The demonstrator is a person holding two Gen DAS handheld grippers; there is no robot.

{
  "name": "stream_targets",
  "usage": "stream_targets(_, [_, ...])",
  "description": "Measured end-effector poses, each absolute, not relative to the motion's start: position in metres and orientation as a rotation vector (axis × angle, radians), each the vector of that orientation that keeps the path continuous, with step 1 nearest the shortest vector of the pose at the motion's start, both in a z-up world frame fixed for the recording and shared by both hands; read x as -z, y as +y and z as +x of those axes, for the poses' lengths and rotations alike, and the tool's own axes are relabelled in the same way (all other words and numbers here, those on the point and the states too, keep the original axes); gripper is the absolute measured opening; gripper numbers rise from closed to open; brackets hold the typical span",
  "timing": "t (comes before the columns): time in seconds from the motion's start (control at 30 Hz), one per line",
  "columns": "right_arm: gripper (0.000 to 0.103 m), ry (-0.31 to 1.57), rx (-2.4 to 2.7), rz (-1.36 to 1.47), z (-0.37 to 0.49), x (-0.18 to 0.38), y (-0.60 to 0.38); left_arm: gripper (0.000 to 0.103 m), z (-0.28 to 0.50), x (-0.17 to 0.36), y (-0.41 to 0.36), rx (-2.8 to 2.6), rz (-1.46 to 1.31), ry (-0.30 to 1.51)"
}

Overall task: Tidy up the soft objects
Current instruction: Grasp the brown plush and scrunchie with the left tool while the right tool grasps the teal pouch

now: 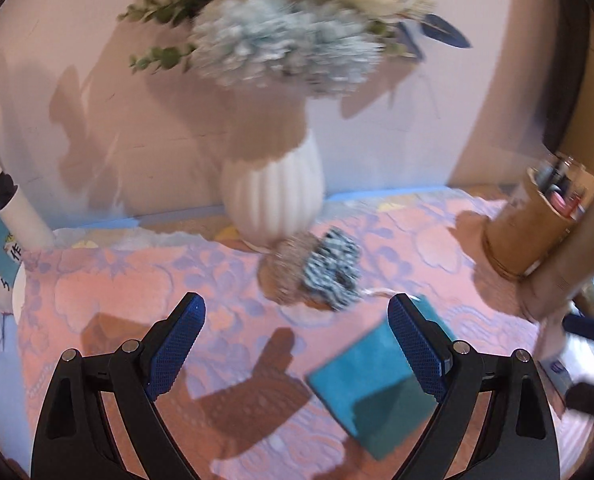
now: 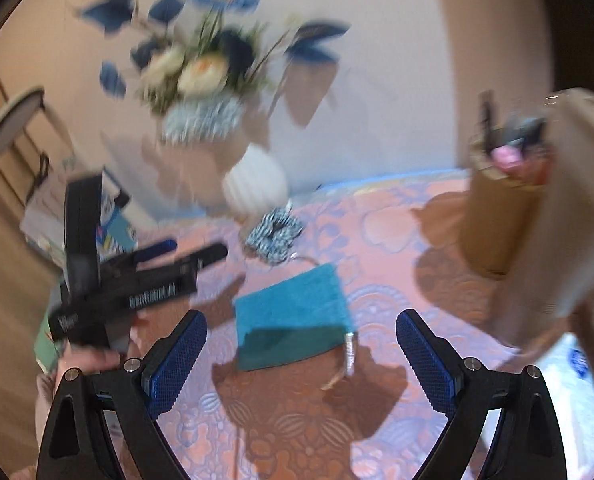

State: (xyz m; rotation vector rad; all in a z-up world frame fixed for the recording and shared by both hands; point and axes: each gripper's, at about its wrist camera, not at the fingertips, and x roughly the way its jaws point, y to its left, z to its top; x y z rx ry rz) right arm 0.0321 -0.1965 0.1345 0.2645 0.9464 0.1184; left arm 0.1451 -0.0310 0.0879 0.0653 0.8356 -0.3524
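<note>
Pink tablecloth (image 2: 377,216) lies bare between teal pouch (image 2: 293,312), scrunchies (image 2: 275,234) and both wide-open hand-held grippers (image 1: 297,344) (image 2: 301,354).

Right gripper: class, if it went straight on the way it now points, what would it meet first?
Probably the teal pouch lying on the pink patterned cloth, since it sits between and just ahead of the open right gripper. The black-and-white scrunchie lies further along. Depth is unclear in this blurred view.

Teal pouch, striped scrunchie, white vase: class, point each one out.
teal pouch (image 2: 293,300), right wrist view, its lit upper face.
striped scrunchie (image 1: 331,270), left wrist view, its ruffled middle.
white vase (image 1: 271,196), left wrist view, its ribbed belly.
</note>
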Motion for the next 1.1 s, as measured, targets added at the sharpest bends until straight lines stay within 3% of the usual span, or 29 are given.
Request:
stream_targets(0.5, [0.095,1.001,-0.063,0.105,0.090,-0.037,-0.180,0.092,0.196,-0.035,-0.053,0.426,-0.010,0.864])
stream_targets(0.63, [0.103,0.979,-0.097,0.032,0.088,-0.030,-0.174,0.093,0.202,-0.013,-0.059,0.414,0.019,0.885])
stream_targets(0.9, [0.102,1.001,-0.055,-0.059,0.088,-0.026,-0.160,0.097,0.204,-0.011,-0.068,0.390,0.045,0.879])
stream_targets(0.93, [0.095,0.993,-0.064,-0.057,0.086,-0.028,-0.160,0.097,0.204,-0.010,-0.068,0.390,0.044,0.878])
stream_targets(1.0, [0.073,0.965,-0.087,-0.058,0.080,-0.031,-0.158,0.090,0.205,-0.009,-0.072,0.400,0.032,0.872])
stream_targets(1.03, [0.058,0.951,-0.084,-0.063,0.078,-0.033,-0.157,0.070,0.204,-0.010,-0.072,0.401,0.029,0.864])
stream_targets(1.07, [0.030,0.940,-0.071,-0.049,0.075,-0.035,-0.160,0.056,0.202,-0.011,-0.073,0.407,0.029,0.852])
stream_targets(1.1, [0.023,0.933,-0.092,-0.013,0.074,-0.036,-0.164,0.055,0.201,-0.012,-0.075,0.420,0.036,0.845])
